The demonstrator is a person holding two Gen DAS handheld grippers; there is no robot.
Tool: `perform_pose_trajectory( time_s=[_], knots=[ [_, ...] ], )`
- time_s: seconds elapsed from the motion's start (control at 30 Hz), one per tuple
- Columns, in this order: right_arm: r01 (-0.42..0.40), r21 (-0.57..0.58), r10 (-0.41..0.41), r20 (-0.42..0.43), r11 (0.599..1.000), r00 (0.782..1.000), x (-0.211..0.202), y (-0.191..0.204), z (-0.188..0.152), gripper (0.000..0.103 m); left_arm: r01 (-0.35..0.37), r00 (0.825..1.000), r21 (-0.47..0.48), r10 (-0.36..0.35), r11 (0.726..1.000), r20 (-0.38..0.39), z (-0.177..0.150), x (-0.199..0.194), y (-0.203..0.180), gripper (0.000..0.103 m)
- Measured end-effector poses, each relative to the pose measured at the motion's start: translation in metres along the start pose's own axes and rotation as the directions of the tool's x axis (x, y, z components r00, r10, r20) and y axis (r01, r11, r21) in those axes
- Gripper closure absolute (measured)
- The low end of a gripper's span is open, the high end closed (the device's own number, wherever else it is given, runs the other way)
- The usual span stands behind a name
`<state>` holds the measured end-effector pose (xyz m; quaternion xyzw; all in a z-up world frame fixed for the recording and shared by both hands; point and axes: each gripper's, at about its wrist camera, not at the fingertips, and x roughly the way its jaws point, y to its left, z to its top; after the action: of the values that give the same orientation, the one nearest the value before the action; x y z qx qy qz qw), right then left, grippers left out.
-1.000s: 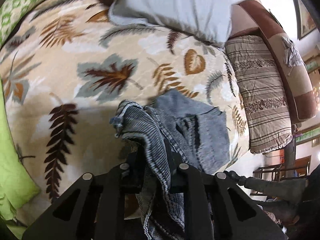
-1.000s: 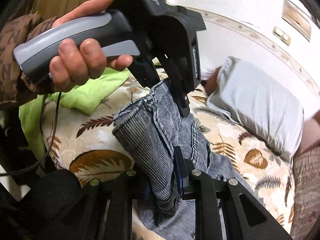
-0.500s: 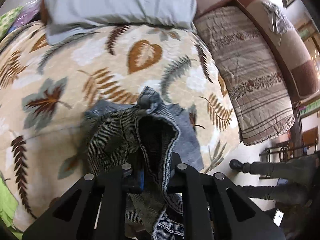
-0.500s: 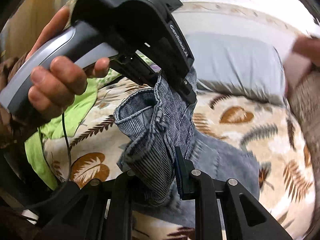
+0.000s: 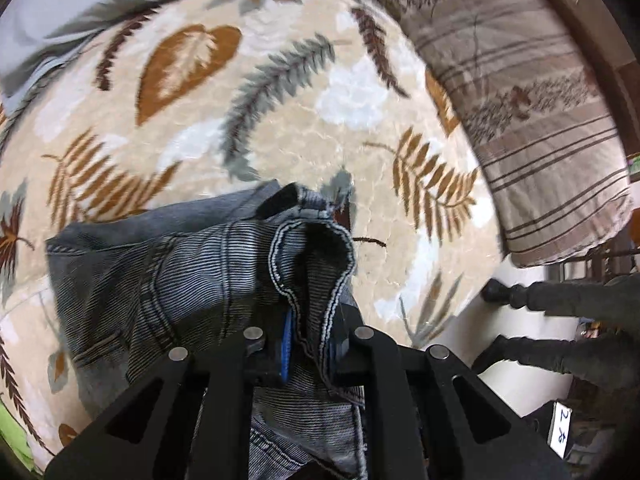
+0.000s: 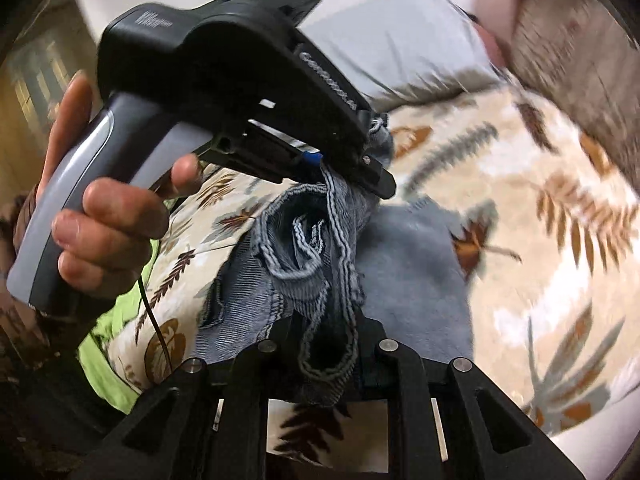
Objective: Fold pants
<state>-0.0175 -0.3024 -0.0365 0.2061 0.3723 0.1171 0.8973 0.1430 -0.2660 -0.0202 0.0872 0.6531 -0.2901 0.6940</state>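
Fold part done: left claw (image 5: 308, 344) and right claw (image 6: 328, 344) each pinch pants (image 5: 168, 272), bunched on bed (image 5: 304, 120). Laying flat, smoothing remain.

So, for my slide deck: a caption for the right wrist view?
Both grippers, right gripper and left gripper, pinch grey jeans above a leaf-print blanket.

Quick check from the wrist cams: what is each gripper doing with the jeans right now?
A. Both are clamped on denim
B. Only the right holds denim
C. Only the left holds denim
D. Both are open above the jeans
A: the left gripper pinches a hemmed edge of the jeans, and the right gripper is shut on another bunch of the same denim.
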Motion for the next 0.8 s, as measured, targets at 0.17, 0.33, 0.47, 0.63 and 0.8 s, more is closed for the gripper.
perform_pose_trajectory(
  time_s=[0.17, 0.33, 0.47, 0.63, 0.8],
  knots=[
    [-0.033, 0.144, 0.038, -0.030, 0.989, 0.999, 0.006, -0.045, -0.012, 0.087, -0.044, 0.997, 0.007, 0.044, 0.999, -0.060, 0.008, 0.036, -0.012, 0.092],
    [-0.066, 0.244, 0.080, -0.047, 0.968, 0.996, 0.012, -0.070, -0.021, 0.087, -0.071, 0.993, -0.006, 0.070, 0.997, -0.093, 0.013, 0.060, -0.012, 0.091],
    [-0.096, 0.316, 0.121, -0.060, 0.944, 0.991, 0.018, -0.084, -0.024, 0.086, -0.086, 0.990, -0.027, 0.082, 0.996, -0.113, 0.016, 0.070, -0.013, 0.089],
    [-0.106, 0.343, 0.141, -0.079, 0.934, 0.987, 0.015, -0.090, -0.023, 0.080, -0.062, 0.993, -0.053, 0.056, 0.997, -0.103, 0.017, 0.056, -0.018, 0.087],
    [-0.112, 0.313, 0.138, -0.061, 0.943, 0.989, -0.013, -0.088, -0.017, 0.073, 0.050, 0.999, -0.078, -0.049, 0.996, 0.009, 0.013, -0.011, -0.010, 0.082]
  ],
)
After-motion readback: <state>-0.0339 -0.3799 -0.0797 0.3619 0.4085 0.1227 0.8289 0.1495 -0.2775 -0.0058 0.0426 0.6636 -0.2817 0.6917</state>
